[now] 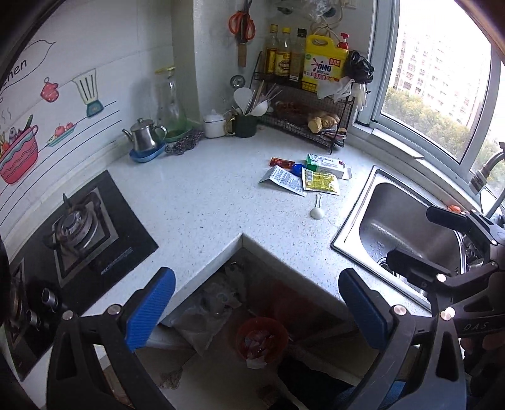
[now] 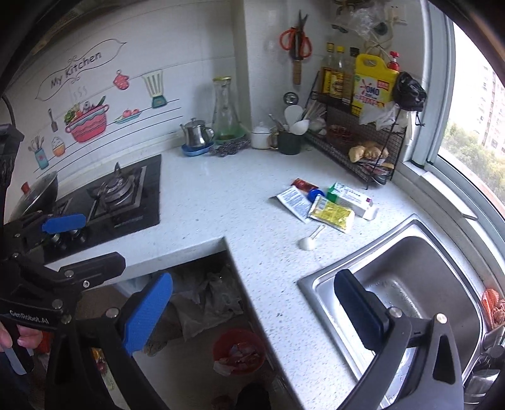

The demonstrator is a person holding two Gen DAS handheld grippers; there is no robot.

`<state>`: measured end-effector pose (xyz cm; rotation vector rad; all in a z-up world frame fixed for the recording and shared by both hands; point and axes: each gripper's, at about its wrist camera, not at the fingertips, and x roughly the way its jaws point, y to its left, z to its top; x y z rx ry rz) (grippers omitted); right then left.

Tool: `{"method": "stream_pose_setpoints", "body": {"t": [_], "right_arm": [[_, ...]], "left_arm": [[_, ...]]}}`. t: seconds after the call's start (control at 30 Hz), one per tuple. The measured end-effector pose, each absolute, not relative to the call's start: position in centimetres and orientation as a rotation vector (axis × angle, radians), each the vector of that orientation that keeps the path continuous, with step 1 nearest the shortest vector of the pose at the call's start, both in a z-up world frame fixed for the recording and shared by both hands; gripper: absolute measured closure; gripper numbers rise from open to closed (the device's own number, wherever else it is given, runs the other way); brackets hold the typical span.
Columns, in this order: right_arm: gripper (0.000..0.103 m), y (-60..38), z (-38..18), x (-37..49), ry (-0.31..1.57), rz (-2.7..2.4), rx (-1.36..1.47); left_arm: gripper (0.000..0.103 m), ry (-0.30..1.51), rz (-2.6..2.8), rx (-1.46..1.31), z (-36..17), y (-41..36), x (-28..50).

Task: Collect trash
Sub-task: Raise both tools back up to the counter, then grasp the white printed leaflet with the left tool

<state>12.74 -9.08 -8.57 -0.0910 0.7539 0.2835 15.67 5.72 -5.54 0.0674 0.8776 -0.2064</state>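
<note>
Nearest, below the counter's inner corner: red trash bin (image 1: 261, 339) on the floor with scraps inside, crumpled clear plastic bags (image 1: 208, 310) beside it under the counter edge. White speckled L-shaped countertop (image 1: 202, 202) above. Black gas hob (image 1: 79, 233) at its left edge, steel sink (image 1: 401, 233) at its right edge by the window.

Trash sits mid-counter toward the back right, between the sink's far corner and the wire rack: white plastic spoon (image 1: 317, 209) nearest, then yellow sachet (image 1: 320, 181), white printed packet (image 1: 284, 180), blue cap (image 1: 298, 169), red sachet (image 1: 280, 163), green-white box (image 1: 326, 164), bunched touching or overlapping.

Far corner: steel teapot (image 1: 145, 138) on a blue dish, glass carafe (image 1: 170, 104), white jar (image 1: 214, 124), utensil cup (image 1: 245, 124), black wire rack (image 1: 303, 116) with bottles and a yellow detergent jug (image 1: 325, 61). Orange scissors (image 1: 241, 23) hang on the wall.

Left gripper (image 1: 257, 309) hovers over the inner corner, blue pads spread wide, empty. Right gripper (image 2: 252, 310) over the sink's near edge, also spread wide, empty.
</note>
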Motion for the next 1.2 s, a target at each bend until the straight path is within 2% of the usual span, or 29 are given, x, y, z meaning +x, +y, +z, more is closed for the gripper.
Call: {"method": "stream_pose_setpoints", "body": {"t": [0.6,1.2], "right_arm": [[0.001,-15.7,-10.9,26.0,0.860,0.166,0.002],[0.001,-18.5,-17.7,37.4,1.031,0.177,-0.004]], "left_arm": [[0.001,1.016,-0.330,0.087,-9.8,-1.6,33.1],[0.001,1.257,-0.221,-0.123,-21.0,-3.1,44.1]]}}
